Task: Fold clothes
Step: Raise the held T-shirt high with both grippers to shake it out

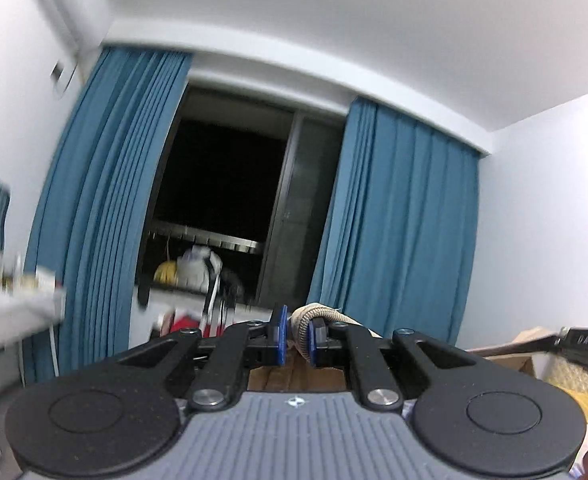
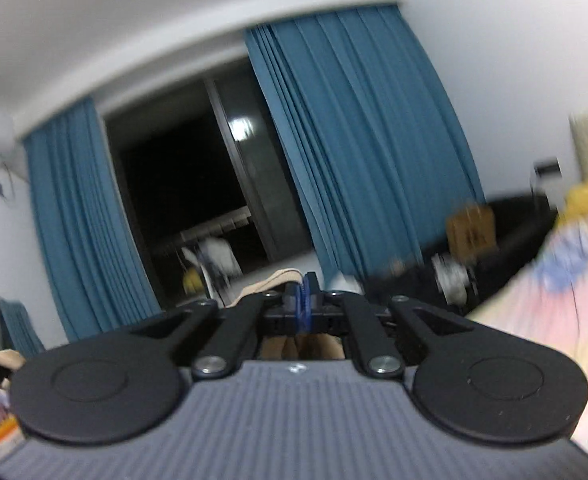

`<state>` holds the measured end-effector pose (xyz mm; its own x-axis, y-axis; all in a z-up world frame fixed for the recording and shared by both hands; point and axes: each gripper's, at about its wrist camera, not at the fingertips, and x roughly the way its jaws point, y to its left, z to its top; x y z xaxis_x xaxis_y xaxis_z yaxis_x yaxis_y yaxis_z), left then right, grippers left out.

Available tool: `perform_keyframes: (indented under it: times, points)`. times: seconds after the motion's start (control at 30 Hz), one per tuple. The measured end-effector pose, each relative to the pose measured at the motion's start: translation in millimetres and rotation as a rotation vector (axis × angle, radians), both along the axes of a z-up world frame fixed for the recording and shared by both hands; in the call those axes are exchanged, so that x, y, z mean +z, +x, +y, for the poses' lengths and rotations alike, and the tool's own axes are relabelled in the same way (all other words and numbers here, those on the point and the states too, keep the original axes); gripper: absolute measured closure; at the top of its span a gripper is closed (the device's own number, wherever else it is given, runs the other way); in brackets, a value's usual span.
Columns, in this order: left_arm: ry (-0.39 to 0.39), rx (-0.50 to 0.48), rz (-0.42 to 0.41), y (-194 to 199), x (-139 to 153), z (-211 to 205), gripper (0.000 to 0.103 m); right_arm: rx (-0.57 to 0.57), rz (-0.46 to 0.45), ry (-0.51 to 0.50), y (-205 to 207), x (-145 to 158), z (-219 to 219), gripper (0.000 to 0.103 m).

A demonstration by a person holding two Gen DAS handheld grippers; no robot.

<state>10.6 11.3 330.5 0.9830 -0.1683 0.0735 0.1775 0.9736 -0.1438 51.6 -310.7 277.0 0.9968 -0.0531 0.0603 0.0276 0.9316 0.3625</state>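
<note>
Both grippers are raised and point at the window. In the left wrist view my left gripper (image 1: 297, 338) is shut on the ribbed edge of a beige garment (image 1: 317, 314), which bunches between the blue pads. In the right wrist view my right gripper (image 2: 302, 306) is shut on the same beige garment (image 2: 272, 282), whose fold rises to the left of the fingers. The rest of the garment hangs below, hidden by the gripper bodies. The right gripper's black tip (image 1: 581, 342) shows at the right edge of the left wrist view.
Blue curtains (image 1: 397, 220) frame a dark window (image 1: 222, 184). A white shelf (image 1: 10, 312) with small items stands at the left. A pastel bed cover (image 2: 553, 300) and a cardboard box (image 2: 469, 230) lie at the right. Yellow fabric (image 1: 577, 378) lies at the lower right.
</note>
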Motion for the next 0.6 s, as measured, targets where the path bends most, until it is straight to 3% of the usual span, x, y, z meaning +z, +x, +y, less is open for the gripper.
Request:
perform_keyframes:
  times: [0.13,0.33,0.5,0.6]
  points:
    - [0.037,0.016,-0.065,-34.8,63.1,-3.1,0.092,0.05,-0.102,-0.036,-38.5,61.7,-5.1,0.098]
    - [0.066,0.041,-0.116,-94.0,126.6,-3.9,0.091,0.104,-0.213,-0.119,-104.4,120.4,-3.9,0.098]
    - [0.068,0.011,-0.097,-125.7,148.2,4.3,0.091,0.13,-0.256,-0.15,-140.6,142.0,-3.8,0.098]
    - [0.065,-0.01,-0.071,-120.5,143.7,9.3,0.091,0.139,-0.241,-0.155,-140.0,143.6,-6.4,0.098]
